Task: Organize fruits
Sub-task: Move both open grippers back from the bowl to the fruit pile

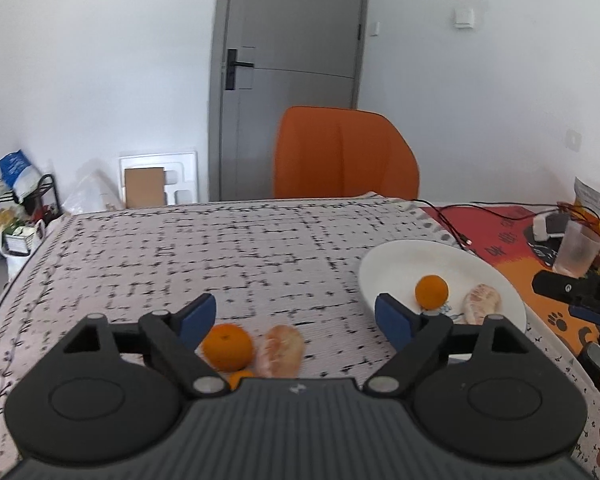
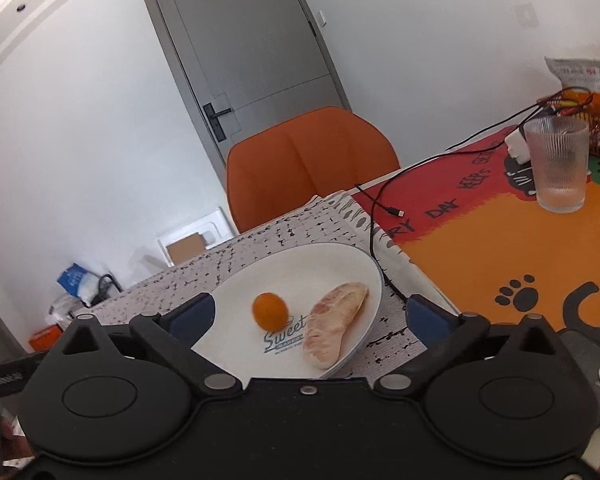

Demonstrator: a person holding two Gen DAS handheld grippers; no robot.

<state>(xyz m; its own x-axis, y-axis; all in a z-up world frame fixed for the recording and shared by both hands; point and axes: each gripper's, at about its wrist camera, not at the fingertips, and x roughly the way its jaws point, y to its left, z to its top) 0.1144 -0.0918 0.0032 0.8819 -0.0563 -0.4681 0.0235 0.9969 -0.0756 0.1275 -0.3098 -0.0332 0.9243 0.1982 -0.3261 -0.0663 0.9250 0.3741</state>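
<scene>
Both grippers are standing with fingers spread wide and nothing between the pads. The right gripper [image 2: 308, 316] is hovering just short of the white plate [image 2: 236, 292], which is already carrying a small orange [image 2: 271, 311] and a peeled pomelo segment [image 2: 334, 322]; both pieces are lying ahead of the fingers, the orange nearer the left finger, the segment nearer the right. The plate is sitting on the patterned surface [image 2: 284, 232], close to its edge with the orange-and-red mat.

The left gripper [image 1: 296, 318] is hanging over the loose fruit: a second orange [image 1: 228, 346] is resting just inside its left finger [image 1: 198, 314], touching or almost touching a second pomelo segment [image 1: 282, 350] near the middle of the gap. A sliver of another orange piece [image 1: 241, 378] is peeking out beside the gripper body, too hidden to tell apart clearly.

The step in hand seems to be going for the next piece after one plate load. The next move probably calls for the left fingers to be lowering around one fruit only, centring it so the neighbour is not pinched or rolled, then closing gently, since the pomelo looks soft.
</scene>
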